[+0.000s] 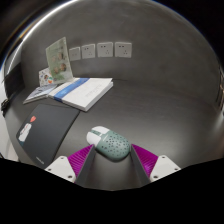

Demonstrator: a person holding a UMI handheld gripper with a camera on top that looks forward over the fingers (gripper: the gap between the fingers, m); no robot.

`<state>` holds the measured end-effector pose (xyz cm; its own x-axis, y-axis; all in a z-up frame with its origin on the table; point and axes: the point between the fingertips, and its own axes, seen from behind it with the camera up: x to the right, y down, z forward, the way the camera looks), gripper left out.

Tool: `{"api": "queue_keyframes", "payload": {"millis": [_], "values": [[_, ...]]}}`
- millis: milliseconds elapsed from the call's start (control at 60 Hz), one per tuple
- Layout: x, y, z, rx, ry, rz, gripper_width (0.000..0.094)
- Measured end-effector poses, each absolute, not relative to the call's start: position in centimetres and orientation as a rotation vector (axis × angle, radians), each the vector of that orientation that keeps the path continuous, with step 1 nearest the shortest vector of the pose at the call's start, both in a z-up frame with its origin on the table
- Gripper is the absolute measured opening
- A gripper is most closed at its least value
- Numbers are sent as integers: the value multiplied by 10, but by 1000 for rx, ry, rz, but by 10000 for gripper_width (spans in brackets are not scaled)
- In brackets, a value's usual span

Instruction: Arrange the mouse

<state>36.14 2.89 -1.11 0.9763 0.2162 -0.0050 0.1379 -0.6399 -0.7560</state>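
Near end of pale grey-green rounded mouse (111,146) hidden behind purple-padded two-finger gripper (112,160); contact between pads and mouse sides impossible to tell. Dark grey laptop-like slab (47,133) cut off at lower end by view border. Small white object with red mark (25,131) on slab too small to identify. Print on green-and-white upright card (57,58) unreadable. Row of white wall sockets (99,49) blurred, details indistinct.

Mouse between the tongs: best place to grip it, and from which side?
Grip the mouse across its two long flanks, at mid-body. It lies flat on the table, its long axis roughly along the tongs, which are open with a purple pad either side of it. Coming straight ahead and low looks best; the domed top would likely slip.
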Motion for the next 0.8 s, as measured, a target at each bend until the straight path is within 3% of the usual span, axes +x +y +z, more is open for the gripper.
{"api": "queue_keyframes", "payload": {"millis": [367, 433, 617, 683, 800], "values": [[378, 100, -10, -2266, -166, 104, 762], [385, 102, -9, -2256, -109, 84, 548], [386, 90, -4, -2245, 8, 47, 450], [385, 84, 28, -2163, 70, 18, 448], [352, 62, 116, -1993, 158, -18, 448]]}}
